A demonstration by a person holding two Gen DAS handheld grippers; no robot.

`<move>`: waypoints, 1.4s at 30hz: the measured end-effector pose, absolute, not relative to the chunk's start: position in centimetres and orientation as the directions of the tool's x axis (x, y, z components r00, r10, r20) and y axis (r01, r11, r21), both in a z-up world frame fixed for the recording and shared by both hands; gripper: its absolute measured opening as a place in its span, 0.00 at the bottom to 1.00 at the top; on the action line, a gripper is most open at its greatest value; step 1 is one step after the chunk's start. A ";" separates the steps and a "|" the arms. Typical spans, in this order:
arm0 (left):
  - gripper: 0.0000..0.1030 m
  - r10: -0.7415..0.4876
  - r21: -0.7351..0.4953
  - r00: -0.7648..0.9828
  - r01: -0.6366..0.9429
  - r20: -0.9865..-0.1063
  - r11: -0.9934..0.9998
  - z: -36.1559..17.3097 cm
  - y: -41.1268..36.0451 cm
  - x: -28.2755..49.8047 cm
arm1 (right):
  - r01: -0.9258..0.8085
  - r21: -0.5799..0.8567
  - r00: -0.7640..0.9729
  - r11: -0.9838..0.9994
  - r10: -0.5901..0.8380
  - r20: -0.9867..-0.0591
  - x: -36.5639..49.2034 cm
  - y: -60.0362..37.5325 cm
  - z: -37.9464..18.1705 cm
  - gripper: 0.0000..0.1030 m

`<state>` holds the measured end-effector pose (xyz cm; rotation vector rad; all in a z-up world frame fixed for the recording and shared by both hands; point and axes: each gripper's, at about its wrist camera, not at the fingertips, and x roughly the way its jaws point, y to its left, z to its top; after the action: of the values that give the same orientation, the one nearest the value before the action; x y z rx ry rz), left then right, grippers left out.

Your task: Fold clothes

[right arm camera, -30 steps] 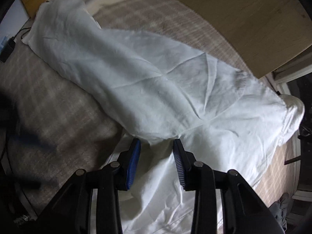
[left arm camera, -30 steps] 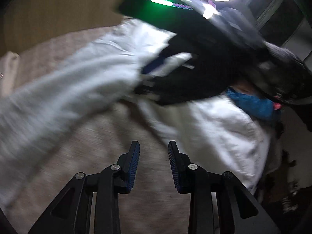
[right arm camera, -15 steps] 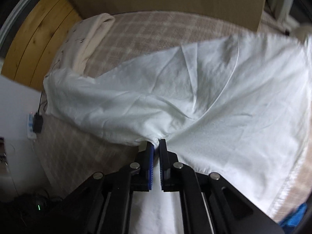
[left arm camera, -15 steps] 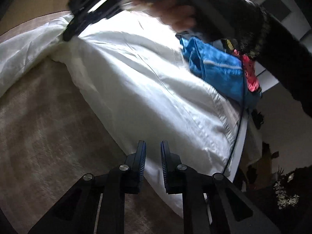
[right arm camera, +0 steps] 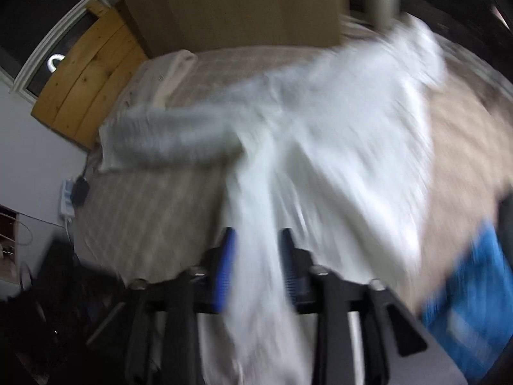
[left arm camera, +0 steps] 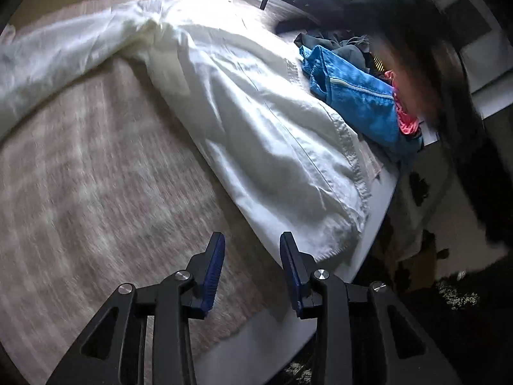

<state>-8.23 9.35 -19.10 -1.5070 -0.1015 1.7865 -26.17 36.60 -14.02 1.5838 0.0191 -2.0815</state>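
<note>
Blue pads on the left gripper [left arm camera: 251, 250] were spreading apart with nothing between them, just plaid bedspread [left arm camera: 96, 176] underneath. The white garment [left arm camera: 256, 122] lay right beside it, stretched across the bed. The right gripper [right arm camera: 256, 247] was opening too, with white cloth hanging between its pads, though it's too blurry to say if they pressed it. Blue clothing [left arm camera: 356, 96] sat near the edge.

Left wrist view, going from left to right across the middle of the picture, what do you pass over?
Beige checked bedcover → white garment → blue garment → pink-red cloth → blurred dark sleeve.
</note>
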 end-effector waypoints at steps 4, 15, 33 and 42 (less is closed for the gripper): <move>0.32 0.588 -0.526 0.050 -0.512 -0.807 -0.679 -20.3 11.1 -7.5 | 0.205 0.241 -0.191 -0.949 -0.281 -0.941 -18.9 44.1 -16.6 0.35; 0.09 0.541 -0.464 0.013 -0.531 -0.841 -0.709 -19.6 14.1 -5.4 | 0.140 0.332 -0.117 -0.933 -0.349 -0.930 -12.7 48.8 -20.9 0.35; 0.14 0.354 -0.258 -0.159 -0.430 -0.922 -0.865 -16.3 14.5 -3.7 | 0.165 0.466 -0.279 -0.869 -0.494 -0.824 -30.9 51.8 -17.7 0.37; 0.16 0.477 -0.323 -0.223 -0.494 -0.850 -0.807 -12.4 18.8 -2.6 | 0.270 0.403 -0.223 -0.874 -0.464 -0.857 -38.1 47.9 -17.0 0.37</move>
<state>-2.60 18.81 -12.41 -1.4270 0.0208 2.0645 -38.12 47.95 -17.01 1.5826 -0.2307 -2.1317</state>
